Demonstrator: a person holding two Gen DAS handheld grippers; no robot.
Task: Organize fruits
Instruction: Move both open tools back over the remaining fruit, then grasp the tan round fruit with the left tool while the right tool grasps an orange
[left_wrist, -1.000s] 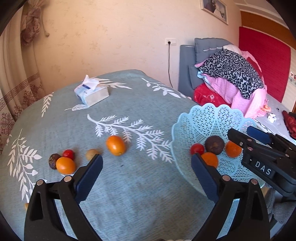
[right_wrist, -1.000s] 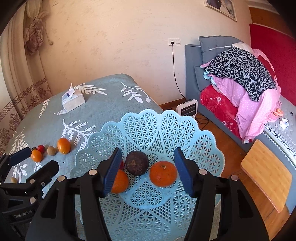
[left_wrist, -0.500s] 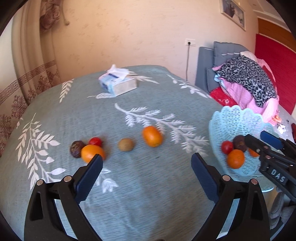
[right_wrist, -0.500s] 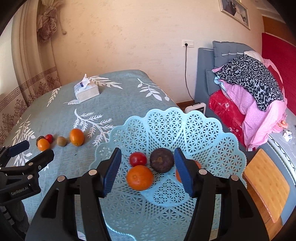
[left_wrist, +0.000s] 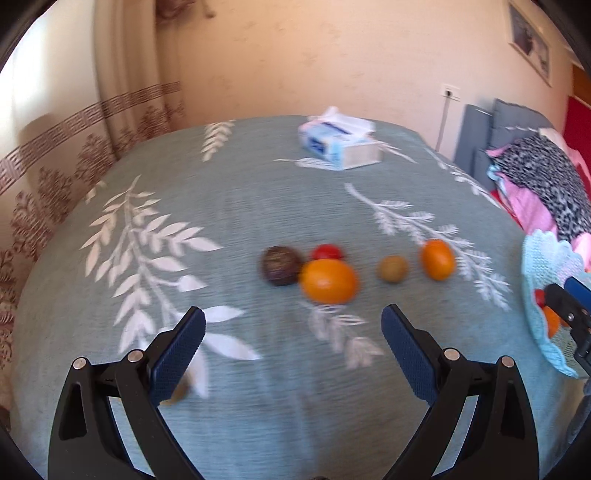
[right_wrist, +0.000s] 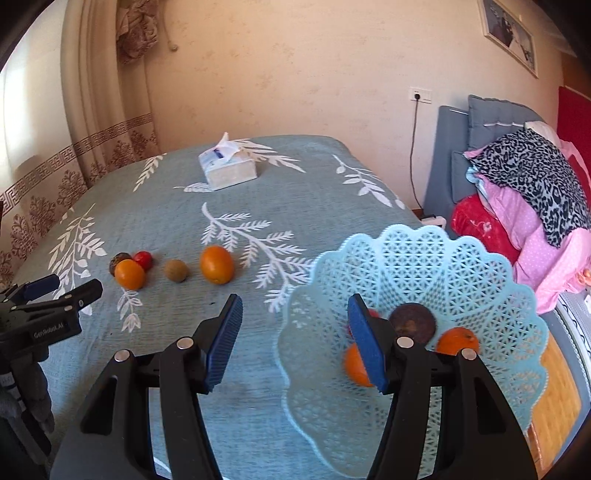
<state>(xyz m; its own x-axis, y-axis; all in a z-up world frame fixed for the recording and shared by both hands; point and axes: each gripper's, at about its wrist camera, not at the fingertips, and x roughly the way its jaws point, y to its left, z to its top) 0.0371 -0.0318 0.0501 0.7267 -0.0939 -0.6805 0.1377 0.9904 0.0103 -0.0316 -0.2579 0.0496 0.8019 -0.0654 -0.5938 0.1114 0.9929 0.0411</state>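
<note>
1. Since the earlier frames the left gripper (left_wrist: 293, 343) has swung away from the basket (right_wrist: 443, 258) toward the loose fruits; they now lie just ahead of its fingers, and the basket sits at the right edge of its view.
2. The left gripper is wide open and holds nothing. The right gripper (right_wrist: 295, 332) is also wide open and empty, over the near rim of the basket.
3. Five fruits lie in a loose row on the green cloth (left_wrist: 221, 206): a dark round fruit (left_wrist: 279, 265), a small red fruit (left_wrist: 325, 252), a big orange (left_wrist: 328, 280), a brown kiwi (left_wrist: 392, 268) and a second orange (left_wrist: 437, 258). Another small fruit seems to be behind the left finger, but it is mostly hidden.
4. The second orange is a little oval; its long axis stands almost upright in the picture, running away from the camera. The big orange is wider than tall.
5. Risk: the big orange touches the dark fruit and the red one is just behind, so closing there may push the neighbours and make them roll on the soft cloth.
6. I judge the task about half done: four fruits are in the basket.
</note>
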